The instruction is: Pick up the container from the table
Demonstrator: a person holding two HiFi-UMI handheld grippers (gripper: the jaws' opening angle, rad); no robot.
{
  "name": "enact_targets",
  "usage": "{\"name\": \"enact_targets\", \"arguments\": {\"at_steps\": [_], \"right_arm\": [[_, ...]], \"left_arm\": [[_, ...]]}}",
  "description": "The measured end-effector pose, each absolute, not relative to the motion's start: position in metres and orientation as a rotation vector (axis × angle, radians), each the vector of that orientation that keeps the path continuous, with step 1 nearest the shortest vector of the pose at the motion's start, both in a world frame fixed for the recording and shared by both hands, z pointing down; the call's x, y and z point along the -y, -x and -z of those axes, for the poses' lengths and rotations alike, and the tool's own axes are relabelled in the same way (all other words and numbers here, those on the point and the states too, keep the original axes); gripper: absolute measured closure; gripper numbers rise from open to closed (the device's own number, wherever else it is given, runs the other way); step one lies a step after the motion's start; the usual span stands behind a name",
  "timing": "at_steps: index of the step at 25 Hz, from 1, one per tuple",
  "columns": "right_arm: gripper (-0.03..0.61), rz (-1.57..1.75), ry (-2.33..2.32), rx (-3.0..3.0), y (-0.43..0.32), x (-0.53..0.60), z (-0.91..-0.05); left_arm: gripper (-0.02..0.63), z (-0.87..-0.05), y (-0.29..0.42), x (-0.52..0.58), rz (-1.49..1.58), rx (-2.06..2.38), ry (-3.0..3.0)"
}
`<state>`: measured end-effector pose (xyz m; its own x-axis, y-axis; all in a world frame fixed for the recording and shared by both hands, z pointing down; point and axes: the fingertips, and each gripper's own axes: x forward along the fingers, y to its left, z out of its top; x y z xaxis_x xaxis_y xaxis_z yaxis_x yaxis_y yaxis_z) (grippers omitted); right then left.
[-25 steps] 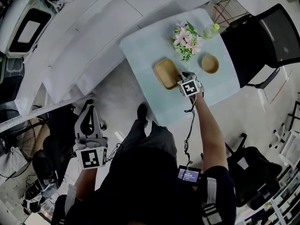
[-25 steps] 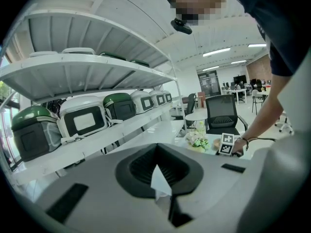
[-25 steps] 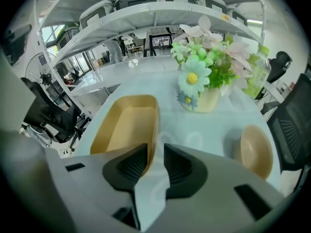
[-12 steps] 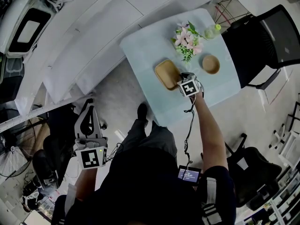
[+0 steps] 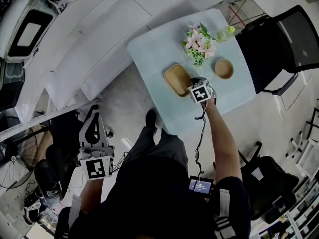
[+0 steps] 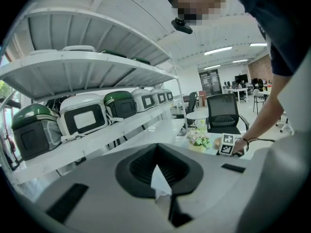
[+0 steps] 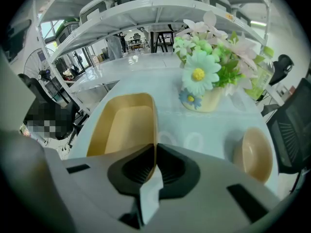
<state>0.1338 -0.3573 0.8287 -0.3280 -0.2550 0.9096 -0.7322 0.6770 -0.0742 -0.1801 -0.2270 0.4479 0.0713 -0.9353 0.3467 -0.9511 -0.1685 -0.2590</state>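
The container (image 5: 177, 77) is a tan oblong dish on the pale blue table (image 5: 154, 49); the right gripper view shows it (image 7: 124, 125) at lower left. My right gripper (image 5: 194, 84) points steeply down at the dish's right-hand long rim. Its jaws (image 7: 155, 149) have just been closing, and the thin rim stands pinched between them. The dish still rests on the table. Far off the table at lower left, my left gripper (image 5: 93, 114) is held out level; in its own view the left gripper (image 6: 156, 152) is shut with nothing between the jaws.
A small vase of flowers (image 5: 199, 43) stands just beyond the dish, and a round wooden bowl (image 5: 224, 67) lies to its right. A green bottle (image 5: 227, 31) is at the far corner. A black chair (image 5: 279, 44) stands right of the table, white shelving (image 5: 89, 39) to its left.
Nothing has visibly shifted in the head view; both hands and the dish stay where they were.
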Motion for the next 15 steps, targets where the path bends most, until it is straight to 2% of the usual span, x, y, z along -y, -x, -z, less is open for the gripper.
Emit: {"name": "enact_targets", "arguments": {"at_steps": [15], "right_arm": [[0.562, -0.652, -0.841, 1.914, -0.1347, 0.3547, -0.8198]], "left_arm": [[0.611, -0.4487, 0.1792, 0.226, -0.686, 1.989, -2.267]]}}
